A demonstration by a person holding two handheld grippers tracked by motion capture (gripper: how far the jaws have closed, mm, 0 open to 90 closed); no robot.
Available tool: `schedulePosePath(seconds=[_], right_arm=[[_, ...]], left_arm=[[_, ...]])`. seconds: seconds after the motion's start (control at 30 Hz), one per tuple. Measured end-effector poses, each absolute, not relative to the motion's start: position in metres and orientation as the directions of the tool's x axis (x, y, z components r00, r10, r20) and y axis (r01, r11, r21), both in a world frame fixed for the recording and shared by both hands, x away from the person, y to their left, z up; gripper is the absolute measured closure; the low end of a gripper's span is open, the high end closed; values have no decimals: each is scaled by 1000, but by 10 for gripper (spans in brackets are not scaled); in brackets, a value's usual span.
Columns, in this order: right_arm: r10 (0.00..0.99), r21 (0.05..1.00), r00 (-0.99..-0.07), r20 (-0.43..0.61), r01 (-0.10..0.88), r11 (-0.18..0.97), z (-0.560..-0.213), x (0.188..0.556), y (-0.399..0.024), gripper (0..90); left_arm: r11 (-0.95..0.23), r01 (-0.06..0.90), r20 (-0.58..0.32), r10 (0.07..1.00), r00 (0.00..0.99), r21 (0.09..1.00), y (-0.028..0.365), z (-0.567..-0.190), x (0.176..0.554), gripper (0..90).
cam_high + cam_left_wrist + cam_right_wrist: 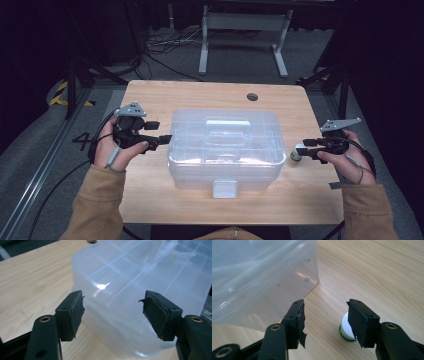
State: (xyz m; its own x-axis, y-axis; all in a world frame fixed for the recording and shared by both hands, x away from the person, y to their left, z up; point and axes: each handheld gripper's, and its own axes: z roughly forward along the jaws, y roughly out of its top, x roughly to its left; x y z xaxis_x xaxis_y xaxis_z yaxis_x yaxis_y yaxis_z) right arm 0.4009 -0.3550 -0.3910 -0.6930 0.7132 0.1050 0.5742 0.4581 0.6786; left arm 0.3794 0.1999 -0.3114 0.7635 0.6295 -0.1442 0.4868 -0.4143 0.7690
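**Clear box between two open grippers, small jar by the right one**

A translucent plastic box [225,147] with a closed lid and a handle on top stands in the middle of the wooden worktop [150,97], its white front latch [224,189] facing the person.

The left gripper [166,139] is level at the box's left end. In the high view its tips sit right at the box's side wall; whether they touch it cannot be told. In the left gripper view the jaws stand wide apart with nothing clamped; the box's rounded end fills the gap just beyond them, and the pads [76,312] lie clear of the plastic.

The right gripper [300,148] is near the box's right end, pointing toward it. Its jaws are spread wide and hold nothing. A small white jar with a green band [346,330] stands on the worktop just under and partly behind the right-hand jaw in the right gripper view, beside the box's corner but apart from it. In the high view the jar [296,157] sits just below the gripper's tips, near the box's right wall.
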Motion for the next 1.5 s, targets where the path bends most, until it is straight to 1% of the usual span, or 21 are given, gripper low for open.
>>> schedulePosePath(seconds=[0.3, 0.57, 0.77, 0.87, 1.0, 1.1, 1.13, 1.17, 1.27, 1.3, 1.33, 1.5], right_arm=[[711, 685, -697, 96, 564, 461, -391, 397, -356, 466], [714, 683, -695, 88, 564, 465, -392, 389, -361, 459], [719, 681, -690, 85, 567, 464, -393, 384, -364, 459], [721, 680, -687, 88, 570, 460, -394, 382, -365, 463], [714, 681, -694, 89, 566, 465, -394, 378, -365, 466], [706, 682, -703, 83, 557, 474, -394, 376, -364, 466], [706, 682, -703, 83, 557, 474, -394, 376, -364, 466], [699, 679, -710, 86, 555, 480, -394, 374, -364, 466], [687, 679, -722, 83, 545, 492, -395, 373, -362, 466], [685, 678, -724, 81, 544, 495, -395, 373, -362, 468], [683, 675, -726, 82, 545, 498, -395, 372, -361, 469], [675, 674, -733, 84, 541, 503, -395, 370, -360, 475]], left_arm=[[-430, 447, -146, 573, 807, 784, 161, -306, 390, 311], [-475, 422, -127, 535, 835, 772, 133, -309, 399, 302], [-491, 424, -137, 517, 845, 761, 115, -311, 405, 303], [-499, 419, -139, 505, 852, 758, 107, -313, 408, 321], [-497, 438, -171, 494, 853, 749, 100, -316, 412, 360], [-511, 441, -175, 487, 856, 738, 96, -315, 413, 444], [-511, 441, -175, 487, 856, 738, 96, -315, 413, 488], [-516, 441, -177, 483, 858, 734, 95, -315, 413, 488], [-511, 437, -175, 481, 859, 740, 94, -313, 413, 613], [-507, 431, -155, 497, 854, 747, 94, -312, 412, 646], [-512, 426, -137, 508, 851, 746, 94, -310, 412, 717], [-537, 429, -123, 513, 849, 726, 93, -307, 412, 733]])
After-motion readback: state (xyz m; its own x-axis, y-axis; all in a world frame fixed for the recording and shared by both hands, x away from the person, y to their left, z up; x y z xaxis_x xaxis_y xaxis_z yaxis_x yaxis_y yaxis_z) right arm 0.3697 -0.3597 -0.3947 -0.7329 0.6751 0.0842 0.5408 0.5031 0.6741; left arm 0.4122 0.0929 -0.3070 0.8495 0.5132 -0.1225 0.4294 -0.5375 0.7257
